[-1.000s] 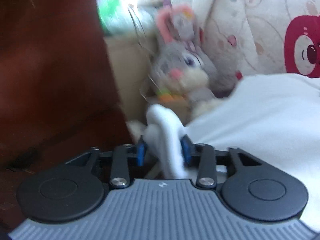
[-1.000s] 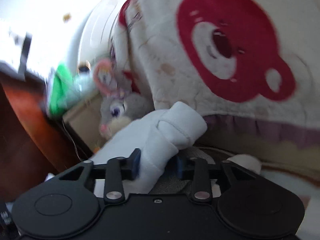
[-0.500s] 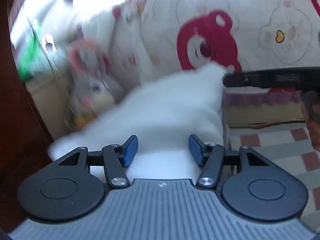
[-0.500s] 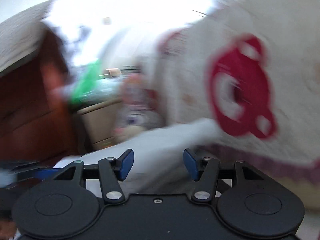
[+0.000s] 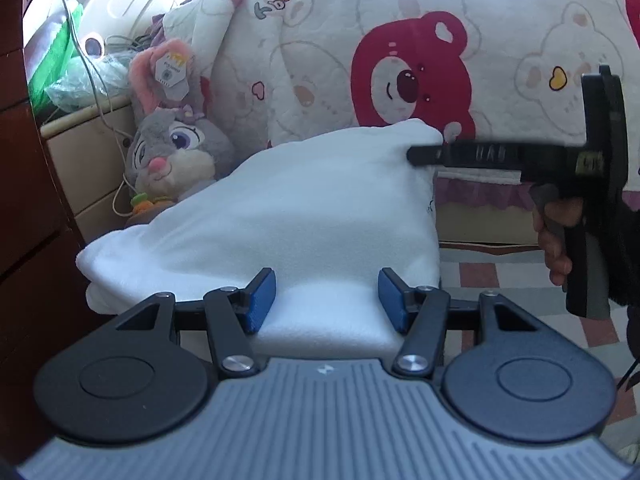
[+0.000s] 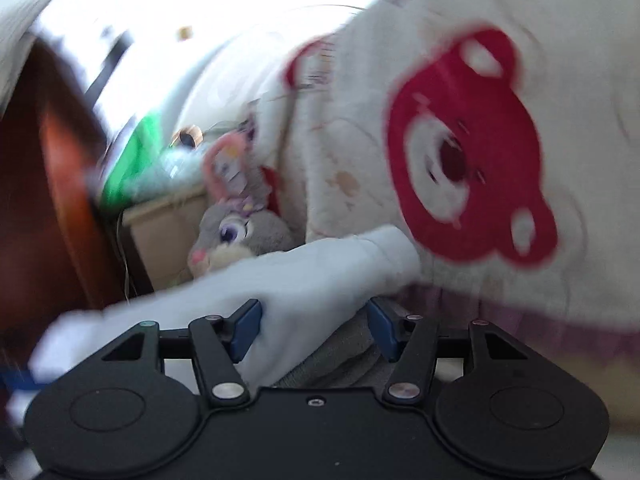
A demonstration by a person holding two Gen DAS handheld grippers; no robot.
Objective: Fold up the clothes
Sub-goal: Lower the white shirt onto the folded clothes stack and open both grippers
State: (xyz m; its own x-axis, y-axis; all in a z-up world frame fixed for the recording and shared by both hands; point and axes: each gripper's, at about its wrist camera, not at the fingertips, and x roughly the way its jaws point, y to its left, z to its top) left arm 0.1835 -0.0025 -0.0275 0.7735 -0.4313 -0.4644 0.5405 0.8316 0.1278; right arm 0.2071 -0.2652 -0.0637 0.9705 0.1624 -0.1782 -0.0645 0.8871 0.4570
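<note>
Between the spread blue pads of the left hand-held gripper (image 5: 327, 300), released, lies the white garment (image 5: 288, 216), heaped before a bear-print quilt (image 5: 408, 52) and a plush rabbit (image 5: 176, 152). Its far corner touches the right hand-held gripper (image 6: 314, 330), also released, fabric lying between its pads.

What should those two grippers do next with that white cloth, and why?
Probably draw both back off the white garment to pick the next fold. The left gripper and right gripper both stand open with cloth lying loose between their fingers, so neither grips it. The garment looks folded over already, though the right view is blurred.
</note>
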